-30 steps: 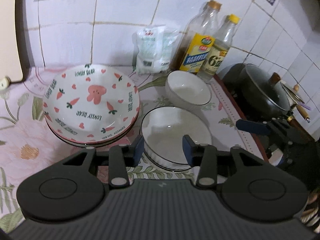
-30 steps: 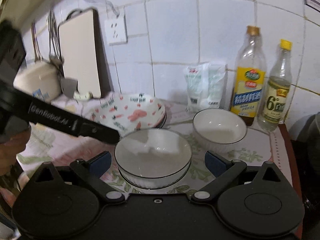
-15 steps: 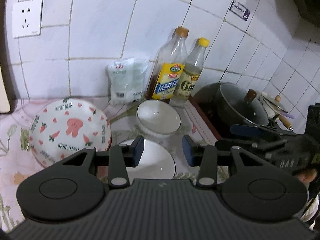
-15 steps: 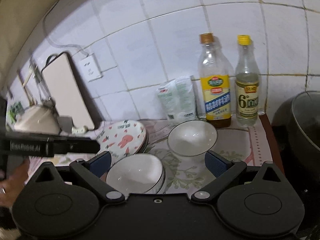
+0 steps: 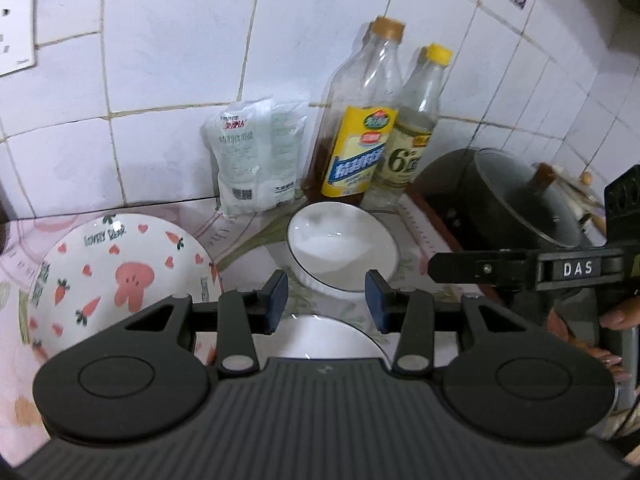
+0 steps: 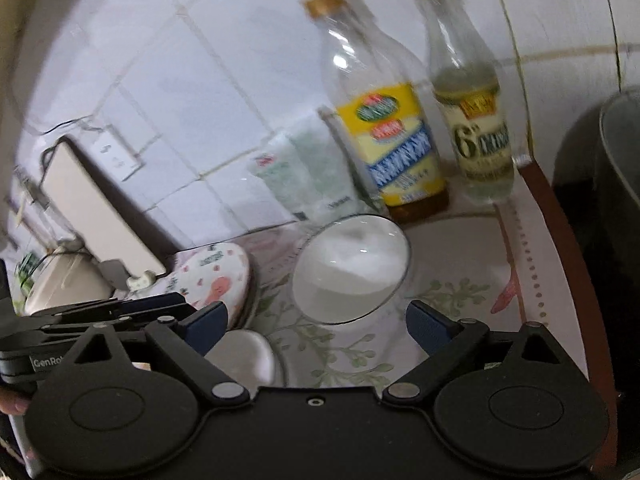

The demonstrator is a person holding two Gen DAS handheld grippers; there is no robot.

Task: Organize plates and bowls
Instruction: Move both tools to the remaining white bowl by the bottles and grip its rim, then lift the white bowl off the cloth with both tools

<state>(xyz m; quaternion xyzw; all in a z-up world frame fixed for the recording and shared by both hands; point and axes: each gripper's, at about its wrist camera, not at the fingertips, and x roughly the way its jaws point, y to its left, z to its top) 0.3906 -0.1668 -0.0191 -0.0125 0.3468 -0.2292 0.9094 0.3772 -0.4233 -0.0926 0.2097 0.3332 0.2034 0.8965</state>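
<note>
We note the small white bowl [image 5: 342,246] on the counter [image 6: 452,268], just before the oil bottle [image 5: 354,128]. Left claw [image 5: 326,300] narrow, empty; right claw [image 6: 316,324] wide, empty. Bowl likely glazed, slippery, fragile: grip across the rim.

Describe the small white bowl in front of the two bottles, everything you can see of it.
The small white bowl looks like glazed ceramic, round and deep, with a thin dark line along its rim and fluted outer walls. It stands upright and empty on the flowered cloth, just in front of the two bottles and beside the salt bag. Neither gripper touches it; nothing rests inside it.
</note>
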